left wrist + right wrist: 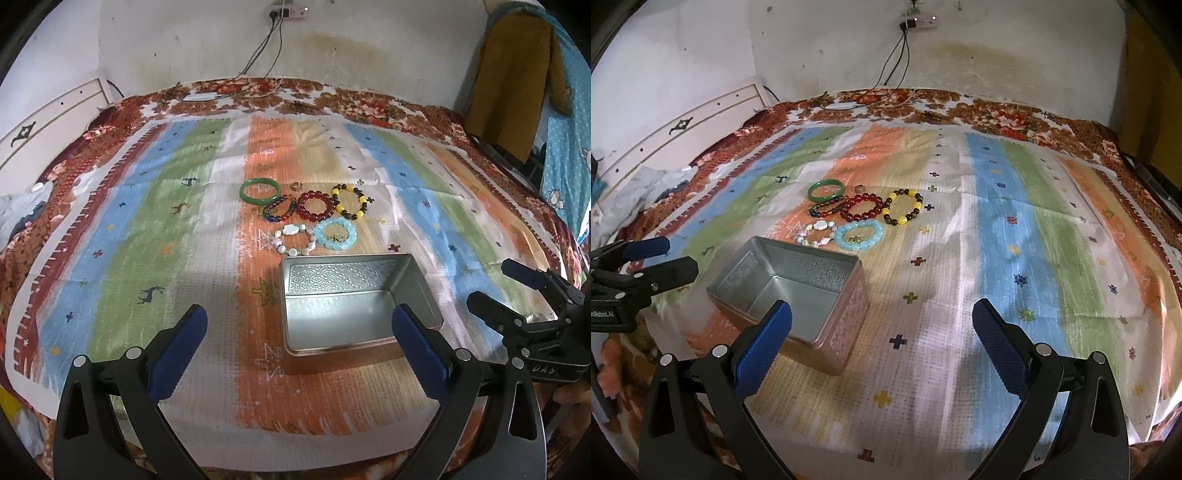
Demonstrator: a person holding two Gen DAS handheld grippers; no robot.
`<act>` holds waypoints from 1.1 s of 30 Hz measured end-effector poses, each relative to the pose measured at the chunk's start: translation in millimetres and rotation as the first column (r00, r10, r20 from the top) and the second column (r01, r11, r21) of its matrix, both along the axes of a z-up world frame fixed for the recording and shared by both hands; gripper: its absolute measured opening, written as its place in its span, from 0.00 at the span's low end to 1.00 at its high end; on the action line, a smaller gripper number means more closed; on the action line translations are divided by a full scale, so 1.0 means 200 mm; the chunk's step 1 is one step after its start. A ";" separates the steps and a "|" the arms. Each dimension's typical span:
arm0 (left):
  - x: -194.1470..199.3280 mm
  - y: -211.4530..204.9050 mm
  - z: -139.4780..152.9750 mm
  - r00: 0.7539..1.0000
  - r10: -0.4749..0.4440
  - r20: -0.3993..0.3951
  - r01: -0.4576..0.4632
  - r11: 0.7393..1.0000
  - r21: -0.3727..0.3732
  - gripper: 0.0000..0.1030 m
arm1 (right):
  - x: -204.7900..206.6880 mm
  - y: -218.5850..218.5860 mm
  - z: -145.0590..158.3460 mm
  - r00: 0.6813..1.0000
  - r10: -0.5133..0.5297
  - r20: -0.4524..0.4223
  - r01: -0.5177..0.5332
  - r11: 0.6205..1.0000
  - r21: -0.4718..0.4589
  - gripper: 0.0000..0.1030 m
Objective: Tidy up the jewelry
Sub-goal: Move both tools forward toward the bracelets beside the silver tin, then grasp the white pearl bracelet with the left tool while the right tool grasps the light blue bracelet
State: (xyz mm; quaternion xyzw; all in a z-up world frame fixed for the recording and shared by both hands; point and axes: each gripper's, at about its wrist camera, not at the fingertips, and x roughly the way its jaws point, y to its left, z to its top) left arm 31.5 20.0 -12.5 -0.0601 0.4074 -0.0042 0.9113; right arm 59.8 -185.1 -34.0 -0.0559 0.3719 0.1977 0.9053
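Note:
An open, empty metal tin sits on the striped cloth. Beyond it lie several bracelets: a green bangle, a dark multicolour bead bracelet, a red bead bracelet, a yellow-and-brown one, a light blue one, a white stone one, and a small ring. My left gripper is open and empty, near the tin's front. My right gripper is open and empty, right of the tin.
The striped cloth covers a bed with a floral blanket. A wall with a power strip and cables stands behind. A headboard is at the left. Hanging clothes are at the right.

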 end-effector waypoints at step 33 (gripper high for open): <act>0.48 0.11 -0.06 0.992 -0.018 -0.124 0.023 0.999 0.040 0.95 | 0.45 0.09 -0.04 0.984 0.062 -0.165 -0.049 0.996 0.080 0.96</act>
